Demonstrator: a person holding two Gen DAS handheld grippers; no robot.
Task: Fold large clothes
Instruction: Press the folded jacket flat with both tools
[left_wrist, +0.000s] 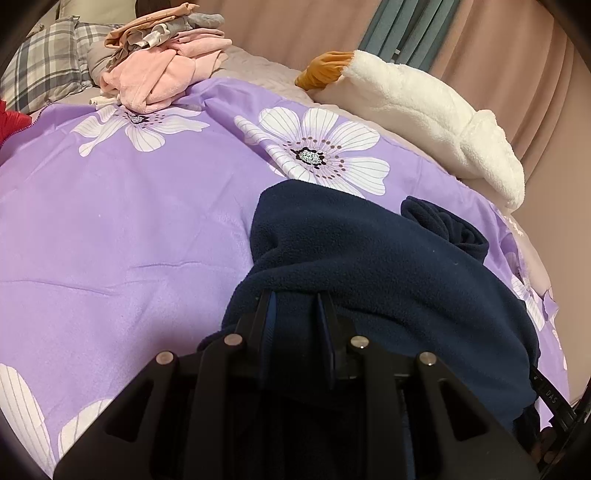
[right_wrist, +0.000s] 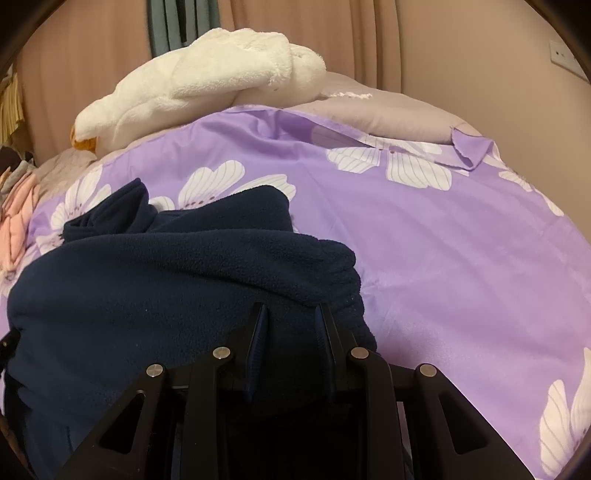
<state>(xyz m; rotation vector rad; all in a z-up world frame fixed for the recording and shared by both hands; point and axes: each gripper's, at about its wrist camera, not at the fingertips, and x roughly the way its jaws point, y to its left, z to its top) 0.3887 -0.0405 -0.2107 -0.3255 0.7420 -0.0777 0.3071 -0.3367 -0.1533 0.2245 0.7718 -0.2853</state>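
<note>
a: where is the dark navy fleece garment (left_wrist: 369, 266)?
b: it lies bunched on the purple bedspread with big white flowers (left_wrist: 110, 229), and both grippers are in it. the left gripper (left_wrist: 293, 295) has its fingers (left_wrist: 264, 306) pushed into the near edge of the fleece, a thick fold of cloth filling the gap between them, so they grip the garment.

a: and the other one?
b: the same. the right gripper (right_wrist: 290, 306) has the navy fleece (right_wrist: 166, 288) bulging over its fingers (right_wrist: 325, 317), with cloth pinched between them.

a: what lies beyond the left fingers?
b: ahead and to their right, a rolled sleeve end of the garment. further ahead and right, a fluffy white plush toy with an orange beak (left_wrist: 424, 114) rests on the bed. far ahead to the left, a heap of pink and grey clothes (left_wrist: 162, 66) sits beside a grey plaid pillow (left_wrist: 44, 70).

a: and past the right fingers?
b: the plush toy (right_wrist: 207, 81) straight ahead, and bare bedspread (right_wrist: 461, 266) to their right. pinkish curtains (right_wrist: 369, 44) hang behind the bed.
</note>
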